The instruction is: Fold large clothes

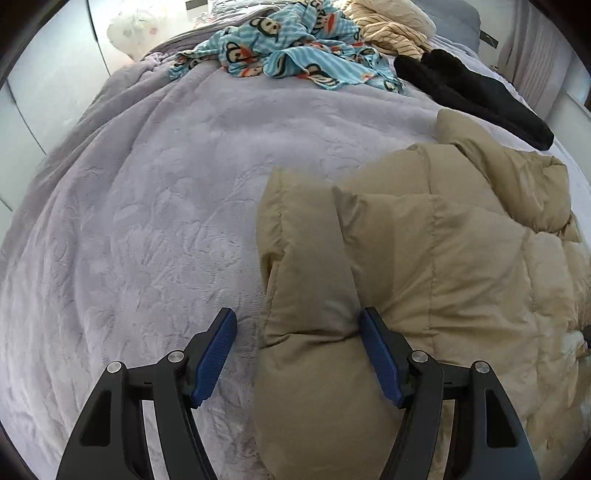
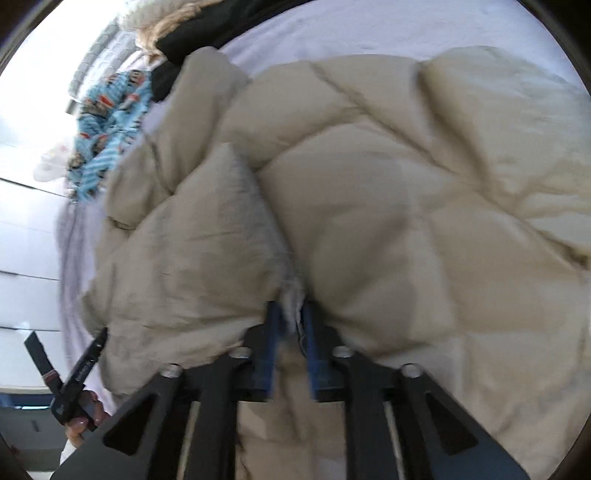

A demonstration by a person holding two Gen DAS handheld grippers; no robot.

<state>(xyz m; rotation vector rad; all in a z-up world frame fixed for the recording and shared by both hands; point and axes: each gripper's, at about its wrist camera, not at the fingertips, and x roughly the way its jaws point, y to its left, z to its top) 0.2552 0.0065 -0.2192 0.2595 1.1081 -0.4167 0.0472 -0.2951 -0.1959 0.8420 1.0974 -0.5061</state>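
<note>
A tan puffer jacket (image 1: 443, 258) lies bunched on the right side of a lilac fleece bed cover (image 1: 147, 221). My left gripper (image 1: 297, 325) is open, its blue pads (image 1: 214, 354) wide apart, with a padded fold of the jacket lying between them and touching the right pad. In the right wrist view the jacket (image 2: 369, 184) fills the frame. My right gripper (image 2: 293, 317) is shut on a pinched seam of the jacket, with a bit of white lining between the pads. The left gripper's body (image 2: 77, 380) and the hand holding it show at the lower left there.
A blue monkey-print garment (image 1: 295, 48), a striped beige garment (image 1: 391, 26) and a black garment (image 1: 472, 92) lie at the far end of the bed. White wardrobe doors (image 1: 48, 85) stand to the left. The bed's left half is bare cover.
</note>
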